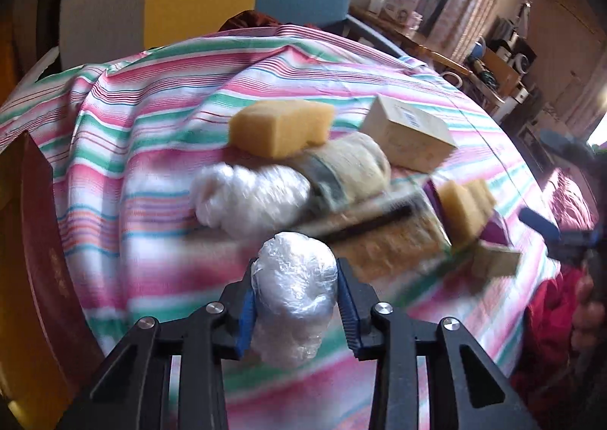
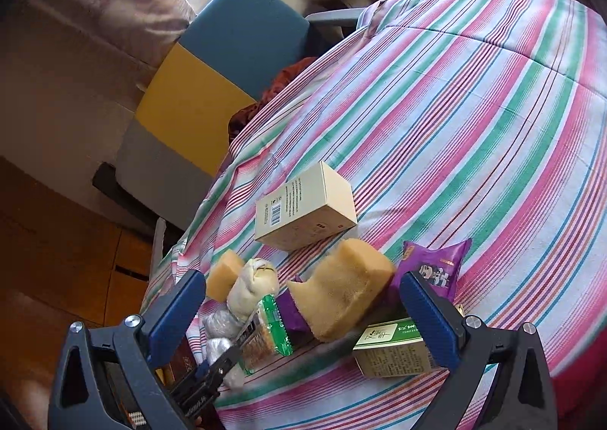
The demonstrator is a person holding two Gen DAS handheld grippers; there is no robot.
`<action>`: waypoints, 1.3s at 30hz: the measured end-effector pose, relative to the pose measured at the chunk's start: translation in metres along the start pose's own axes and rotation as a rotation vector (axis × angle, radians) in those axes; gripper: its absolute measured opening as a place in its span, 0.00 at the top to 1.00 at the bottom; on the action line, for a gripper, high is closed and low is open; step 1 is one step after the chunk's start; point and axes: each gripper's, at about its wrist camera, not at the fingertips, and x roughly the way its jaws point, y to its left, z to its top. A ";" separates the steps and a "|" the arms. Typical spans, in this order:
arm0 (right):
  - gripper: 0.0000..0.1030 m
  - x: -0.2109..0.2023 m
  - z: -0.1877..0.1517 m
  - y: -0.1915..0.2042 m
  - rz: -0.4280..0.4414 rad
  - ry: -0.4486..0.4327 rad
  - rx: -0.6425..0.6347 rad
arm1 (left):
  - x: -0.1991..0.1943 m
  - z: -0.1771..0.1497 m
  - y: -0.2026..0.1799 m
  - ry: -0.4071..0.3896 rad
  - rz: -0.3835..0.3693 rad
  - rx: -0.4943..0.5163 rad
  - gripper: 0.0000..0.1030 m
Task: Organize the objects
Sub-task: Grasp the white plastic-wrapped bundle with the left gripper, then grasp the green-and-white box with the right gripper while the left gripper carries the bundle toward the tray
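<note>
**Q.** What does the left wrist view show of the grasp?

**A.** The left gripper (image 1: pixel 297 297) is clamped on a plastic-wrapped bundle (image 1: pixel 296 293). Both blue pads (image 1: pixel 349 301) press its flanks, and the bundle stands roughly upright between them, its top clear of the fingertips. Whether its base rests on the striped cloth (image 1: pixel 151 164) or hangs just above cannot be told.

**Q.** Where do the other objects lie?

**A.** Just beyond the bundle sits a loose heap: a second wrapped bundle (image 1: pixel 246 198), a pale cloth roll (image 1: pixel 349 168), a large sponge (image 1: pixel 280 130), a smaller sponge (image 1: pixel 466 210), a cream box (image 1: pixel 409 138) and a flat cracker packet (image 1: pixel 383 240). A dark red book (image 1: pixel 41 240) stands at the left edge.

**Q.** And the right gripper?

**A.** The right gripper (image 2: pixel 299 312) hovers with its jaws wide apart, framing the smaller sponge (image 2: pixel 341 289), a purple snack bag (image 2: pixel 436 267) and a green-labelled carton (image 2: pixel 394 350), touching none.

**Q.** How is this step best done?

**A.** Probably by lifting straight up before travelling, so the film does not drag the neighbouring bundle. The wrap looks slippery and soft, so firm, even pressure is advisable, and tilting is best avoided. The right gripper should stay clear of the path.
</note>
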 end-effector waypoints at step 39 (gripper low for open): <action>0.29 0.042 -0.048 -0.002 -0.583 0.216 -0.324 | -0.012 -0.072 -0.027 -0.006 -0.135 0.164 0.65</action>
